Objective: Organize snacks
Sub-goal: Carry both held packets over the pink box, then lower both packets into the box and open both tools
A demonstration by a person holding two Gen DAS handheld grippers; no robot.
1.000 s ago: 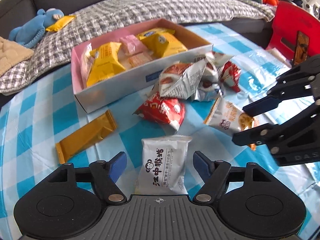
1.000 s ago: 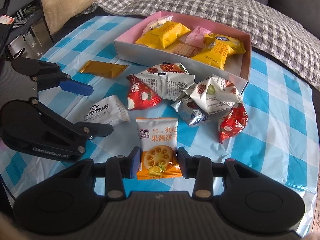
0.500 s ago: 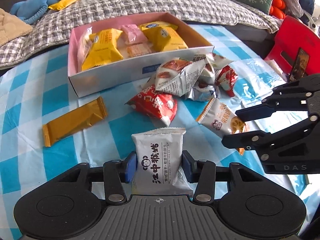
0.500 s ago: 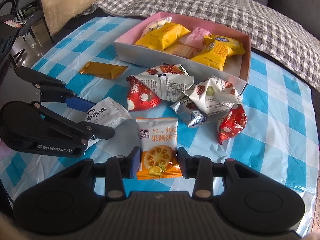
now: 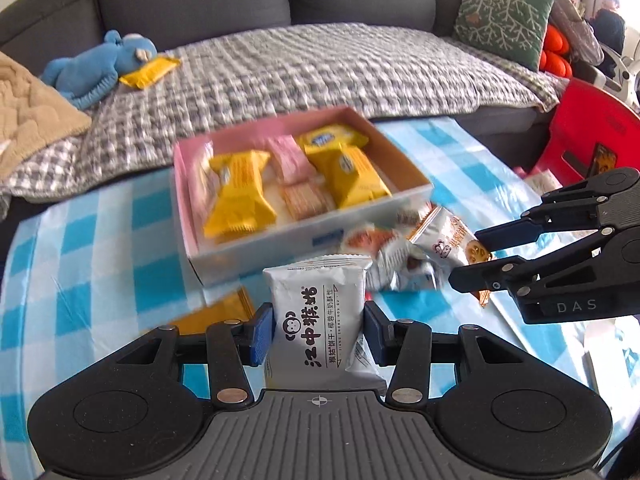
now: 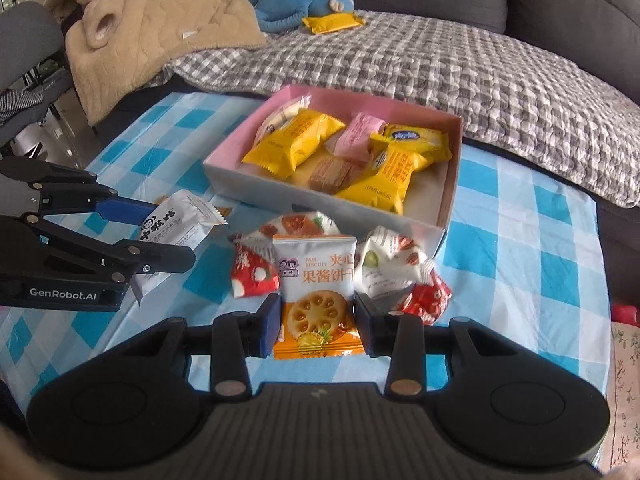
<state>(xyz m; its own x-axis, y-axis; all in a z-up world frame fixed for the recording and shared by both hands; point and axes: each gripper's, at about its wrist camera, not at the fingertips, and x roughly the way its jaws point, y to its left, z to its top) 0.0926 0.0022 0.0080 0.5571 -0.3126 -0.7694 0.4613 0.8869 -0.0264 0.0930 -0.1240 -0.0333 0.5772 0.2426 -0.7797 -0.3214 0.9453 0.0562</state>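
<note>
My left gripper [image 5: 318, 330] is shut on a white biscuit packet with a monkey face [image 5: 318, 320], held up above the blue checked tablecloth [image 5: 100, 248]. My right gripper [image 6: 316, 322] is shut on a white and orange jam biscuit packet [image 6: 316, 300], also lifted. Each gripper shows in the other's view: the right gripper [image 5: 468, 256] at right, the left gripper [image 6: 168, 232] at left. Behind both stands the pink-lined box [image 6: 450, 200] with yellow and pink packets [image 6: 296, 142] inside.
Loose red and silver snack packets [image 6: 388, 268] lie in front of the box. An orange bar [image 5: 216, 312] lies left of my left gripper. A sofa with a grey checked blanket [image 5: 320, 76] and a blue plush toy [image 5: 96, 68] is beyond the table; a red chair [image 5: 592, 128] stands at right.
My left gripper closed on the monkey-face packet and lifted it off the cloth. My right gripper kept its grip on the jam biscuit packet and rose with it; both views now tilt toward the sofa.
</note>
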